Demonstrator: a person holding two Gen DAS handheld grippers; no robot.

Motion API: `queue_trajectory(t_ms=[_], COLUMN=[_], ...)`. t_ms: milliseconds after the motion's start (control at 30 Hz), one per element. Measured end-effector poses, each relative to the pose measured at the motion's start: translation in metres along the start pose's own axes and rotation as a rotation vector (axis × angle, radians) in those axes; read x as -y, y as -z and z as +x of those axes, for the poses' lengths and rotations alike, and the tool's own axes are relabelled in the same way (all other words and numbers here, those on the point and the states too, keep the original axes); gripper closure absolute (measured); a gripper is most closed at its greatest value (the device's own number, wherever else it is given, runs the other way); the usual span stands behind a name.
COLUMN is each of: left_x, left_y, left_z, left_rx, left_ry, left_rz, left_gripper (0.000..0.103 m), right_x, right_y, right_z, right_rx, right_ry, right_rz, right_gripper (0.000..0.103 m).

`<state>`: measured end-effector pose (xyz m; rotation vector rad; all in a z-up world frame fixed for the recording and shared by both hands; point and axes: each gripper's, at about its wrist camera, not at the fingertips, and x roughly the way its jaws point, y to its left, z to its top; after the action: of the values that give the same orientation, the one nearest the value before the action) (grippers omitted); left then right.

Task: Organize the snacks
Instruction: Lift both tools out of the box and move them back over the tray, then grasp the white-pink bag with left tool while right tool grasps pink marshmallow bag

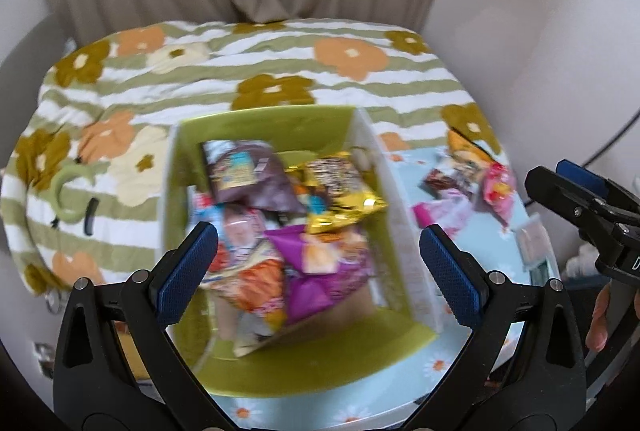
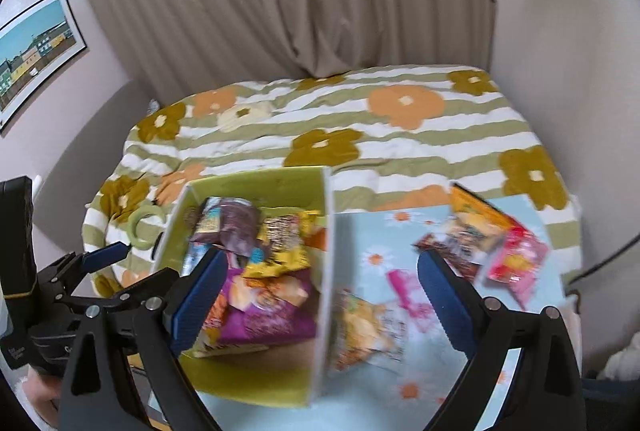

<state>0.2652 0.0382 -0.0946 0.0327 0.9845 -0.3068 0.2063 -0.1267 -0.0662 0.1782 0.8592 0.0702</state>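
The green box (image 1: 276, 127), filled with snack packets (image 1: 288, 215), sits at the counter's (image 2: 376, 391) left edge beside the bed (image 2: 360, 119). More loose packets (image 2: 480, 243) lie toward the counter's right edge. Left claw (image 1: 316, 267) and right claw (image 2: 320, 303) both hang spread apart, holding nothing.

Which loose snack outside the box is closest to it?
The yellow-orange packet, lying against the box's white outer wall. The pink wrapper, red bag and the rest lie farther right on the blue mat.
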Motion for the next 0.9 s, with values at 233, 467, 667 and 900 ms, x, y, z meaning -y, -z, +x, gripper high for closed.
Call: queue_trajectory(t_ms=[233,467,667,900], left_x=[0.069,0.14,0.192,0.226], left_y=[0.008,0.015,0.019,0.022], left_z=[0.01,0.035,0.072,0.122], left_rx=[-0.013,-0.036,-0.07,-0.15], left_ry=[0.03,-0.006,-0.069,-0.133], left_rz=[0.05,0.025,-0.002,0.055], left_gripper=[0.003,0.003,0.003,0.003], right_x=[0.067,0.146,0.212,0.256], right_y=[0.01,0.015,0.013,0.016], right_z=[-0.027,-0.021,0.005,0.042], right_rx=[0.023,-0.03,-0.113,-0.208], right_ry=[0.081,0.049,0.001,-0.052], right_rz=[0.009,-0.007,-0.004,-0.023], right_gripper=[0.008,0.008,0.008,0.008])
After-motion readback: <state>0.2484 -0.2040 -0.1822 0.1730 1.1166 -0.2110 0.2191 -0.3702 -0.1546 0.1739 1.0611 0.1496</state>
